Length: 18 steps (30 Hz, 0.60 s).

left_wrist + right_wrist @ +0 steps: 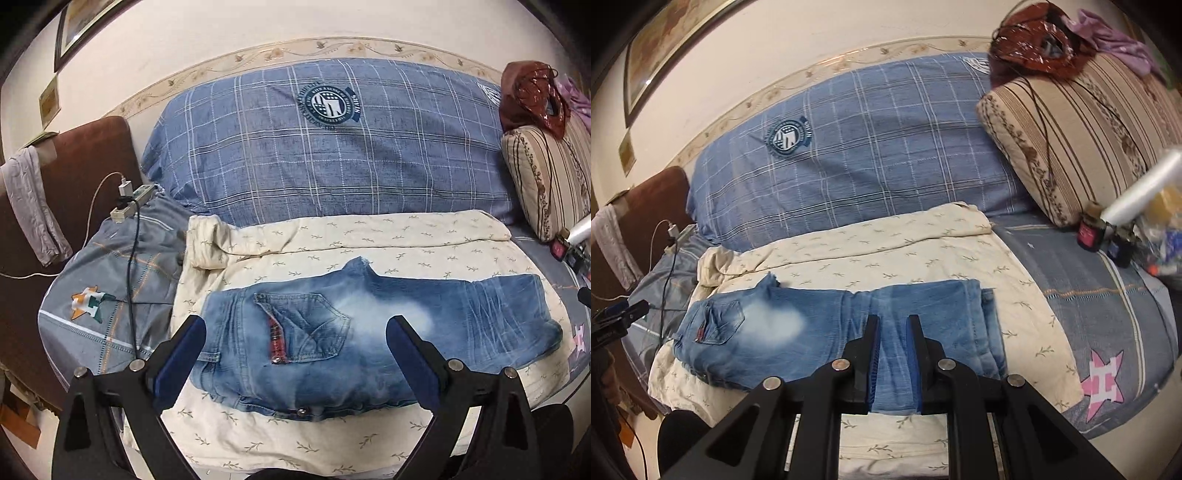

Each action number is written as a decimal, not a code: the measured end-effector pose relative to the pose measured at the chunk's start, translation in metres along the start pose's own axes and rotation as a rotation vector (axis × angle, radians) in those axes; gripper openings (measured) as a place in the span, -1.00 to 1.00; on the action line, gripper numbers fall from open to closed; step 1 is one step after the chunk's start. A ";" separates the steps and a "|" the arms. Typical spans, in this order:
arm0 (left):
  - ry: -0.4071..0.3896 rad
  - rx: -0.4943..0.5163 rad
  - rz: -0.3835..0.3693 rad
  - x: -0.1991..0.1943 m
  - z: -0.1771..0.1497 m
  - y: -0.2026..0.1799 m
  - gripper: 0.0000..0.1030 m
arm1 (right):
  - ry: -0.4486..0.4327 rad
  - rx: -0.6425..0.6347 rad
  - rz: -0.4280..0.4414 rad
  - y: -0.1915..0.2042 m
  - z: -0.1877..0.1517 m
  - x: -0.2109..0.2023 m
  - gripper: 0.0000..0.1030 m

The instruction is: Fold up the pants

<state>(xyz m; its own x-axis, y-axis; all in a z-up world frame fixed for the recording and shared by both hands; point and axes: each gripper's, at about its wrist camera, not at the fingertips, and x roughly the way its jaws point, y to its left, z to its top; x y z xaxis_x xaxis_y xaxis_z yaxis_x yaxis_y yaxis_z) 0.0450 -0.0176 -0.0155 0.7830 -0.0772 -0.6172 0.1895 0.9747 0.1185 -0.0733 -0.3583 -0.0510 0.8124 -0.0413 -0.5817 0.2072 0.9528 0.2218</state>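
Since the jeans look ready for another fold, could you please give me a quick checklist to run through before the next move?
1. Jeans lying flat on the cream sheet: ok.
2. Left gripper open, nothing between its fingers: ok.
3. Right gripper free of denim: cannot tell; its jaws are nearly shut.
4. Leg end stacked evenly: cannot tell.
5. Charger cable off the jeans: ok.

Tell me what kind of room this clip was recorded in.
Most likely a bedroom: the jeans lie on a bed with a cream sheet, a blue plaid pillow against the wall and a power strip beside it.
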 end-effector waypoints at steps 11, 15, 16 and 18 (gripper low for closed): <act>0.123 0.014 -0.031 0.038 -0.015 -0.014 0.90 | 0.108 0.008 -0.059 -0.021 -0.020 0.035 -0.67; 0.239 -0.001 -0.059 0.077 -0.033 -0.021 0.90 | 0.154 0.054 -0.093 -0.044 -0.030 0.049 -0.67; 0.265 -0.003 -0.057 0.087 -0.036 -0.024 0.90 | 0.166 0.064 -0.098 -0.048 -0.031 0.053 -0.67; 0.285 -0.003 -0.049 0.102 -0.039 -0.029 0.90 | 0.188 0.085 -0.103 -0.056 -0.035 0.060 -0.67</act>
<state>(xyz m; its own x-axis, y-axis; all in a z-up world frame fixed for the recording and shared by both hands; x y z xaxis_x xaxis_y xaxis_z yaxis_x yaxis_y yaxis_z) 0.0961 -0.0456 -0.1118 0.5746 -0.0630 -0.8160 0.2212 0.9719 0.0807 -0.0552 -0.4040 -0.1257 0.6704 -0.0722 -0.7385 0.3354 0.9173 0.2148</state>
